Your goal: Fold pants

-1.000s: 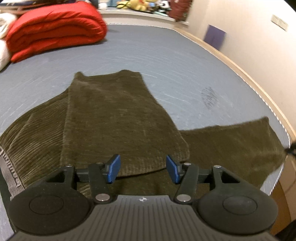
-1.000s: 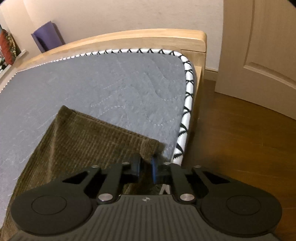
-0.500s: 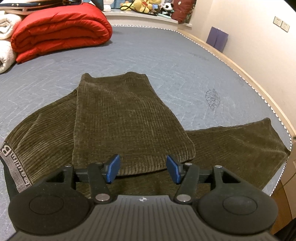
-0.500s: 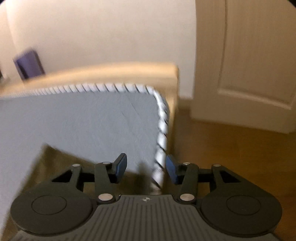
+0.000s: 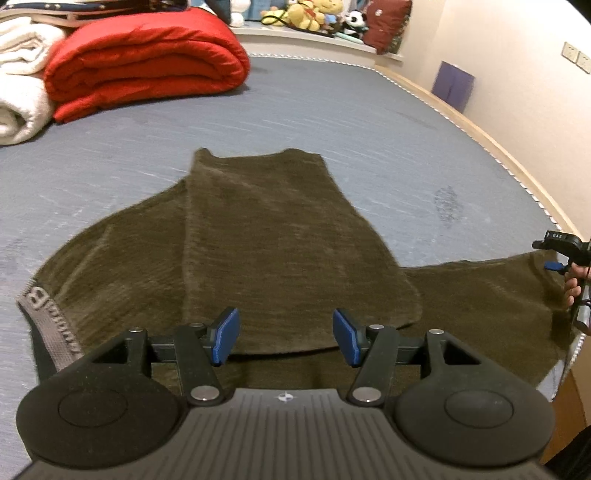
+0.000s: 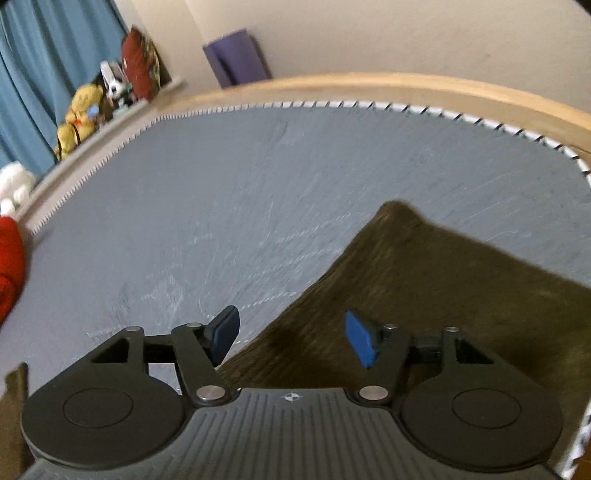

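Note:
Olive corduroy pants [image 5: 280, 236] lie on a grey mattress [image 5: 369, 122], one leg folded up over the body, the other leg [image 5: 487, 295] stretched out right to the bed edge. A grey waistband [image 5: 48, 317] shows at the left. My left gripper [image 5: 284, 339] hovers open just above the folded leg's near hem, nothing between its blue pads. My right gripper [image 6: 291, 339] hangs over the stretched leg [image 6: 424, 288], its jaws opening and empty; in the left wrist view the right gripper [image 5: 561, 254] appears at the right edge, held by a hand.
A folded red quilt [image 5: 140, 62] and white blankets [image 5: 22, 92] lie at the far left of the bed. Soft toys [image 5: 306, 14] line a ledge behind. A wooden bed frame [image 6: 369, 83] rims the mattress, with a purple mat [image 6: 236, 55] against the wall.
My right gripper let go of the leg's hem corner, opened, and swung left from the bed corner toward the mattress. My left gripper shifted slightly and stayed open.

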